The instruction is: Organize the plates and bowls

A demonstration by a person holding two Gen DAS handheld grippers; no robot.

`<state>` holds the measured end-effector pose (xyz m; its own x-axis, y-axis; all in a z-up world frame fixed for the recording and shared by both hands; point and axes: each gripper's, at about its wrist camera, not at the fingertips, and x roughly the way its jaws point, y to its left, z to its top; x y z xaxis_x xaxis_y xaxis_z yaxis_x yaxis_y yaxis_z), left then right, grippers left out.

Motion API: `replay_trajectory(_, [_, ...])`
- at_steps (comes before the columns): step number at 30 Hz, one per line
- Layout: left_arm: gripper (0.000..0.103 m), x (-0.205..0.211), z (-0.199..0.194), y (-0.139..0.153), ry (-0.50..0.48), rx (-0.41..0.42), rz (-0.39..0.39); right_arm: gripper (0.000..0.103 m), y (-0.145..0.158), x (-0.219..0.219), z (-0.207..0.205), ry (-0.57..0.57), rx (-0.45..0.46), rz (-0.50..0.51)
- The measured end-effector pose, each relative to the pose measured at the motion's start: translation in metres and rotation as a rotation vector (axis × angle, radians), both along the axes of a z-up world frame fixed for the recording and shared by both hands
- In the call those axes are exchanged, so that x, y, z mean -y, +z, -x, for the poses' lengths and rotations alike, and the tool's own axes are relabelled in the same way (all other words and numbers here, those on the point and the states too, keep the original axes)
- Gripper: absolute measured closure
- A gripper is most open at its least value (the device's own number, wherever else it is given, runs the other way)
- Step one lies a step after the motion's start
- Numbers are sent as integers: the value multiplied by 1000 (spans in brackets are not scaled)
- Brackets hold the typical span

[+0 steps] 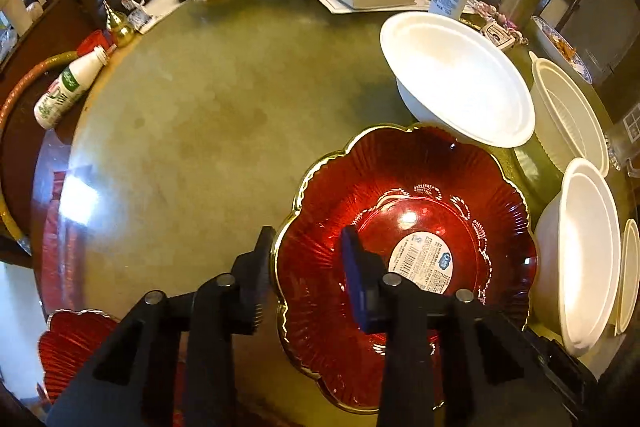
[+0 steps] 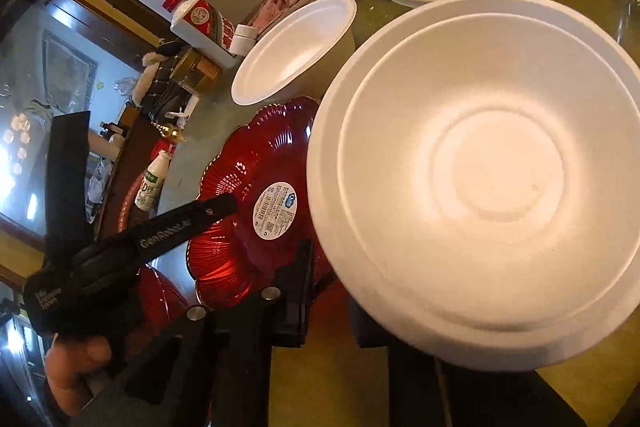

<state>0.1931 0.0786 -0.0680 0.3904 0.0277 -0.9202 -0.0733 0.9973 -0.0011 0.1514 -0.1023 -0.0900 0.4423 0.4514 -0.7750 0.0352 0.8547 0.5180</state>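
The left gripper (image 1: 308, 267) stands with its jaws astride the gold-edged rim of the red scalloped plate (image 1: 420, 227): the black finger is outside the rim on the tabletop side, the blue-padded finger (image 1: 356, 279) inside over the red well. The jaws are narrow, yet whether the pads actually press the rim cannot be told. A round printed label (image 1: 424, 261) is stuck in the plate's middle, just past the inner finger; nothing else lies in the plate. A second red plate (image 1: 72, 347) shows behind and to the left of this gripper, at the table edge.

Ahead and to the right of the left gripper a white foam bowl (image 1: 456, 79) sits tilted, its lower edge resting on the red plate's far rim; it is empty. Further right stands an empty ribbed cream bowl (image 1: 568, 111).

The right gripper (image 2: 332, 303) has its jaws drawn close on the near-left rim of a large white foam bowl (image 2: 492, 179), which is lifted and tipped so its empty inside faces the camera; the rim shows a double edge, as of two nested bowls. Its left finger (image 2: 298, 291) is visible beside the rim; the other is hidden behind the bowl. To its left, the red plate lies on the green table (image 1: 200, 115) with the left gripper's black body over it.
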Motion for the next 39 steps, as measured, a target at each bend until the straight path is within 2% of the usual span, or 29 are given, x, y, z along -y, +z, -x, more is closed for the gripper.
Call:
replay_trajectory(11, [81, -6, 38, 37, 27, 112, -36, 89, 20, -2, 13, 36, 98, 4])
replay_trajectory(21, [84, -22, 83, 63, 79, 204, -19, 91, 46, -13, 35, 87, 217, 16])
replay_trajectory(31, [85, -49, 131, 79, 180, 295, 4, 91, 70, -49, 59, 175, 314, 63])
replay_trajectory(39, [85, -79, 167, 80, 275, 324, -3, 91, 75, -85, 75, 246, 331, 77])
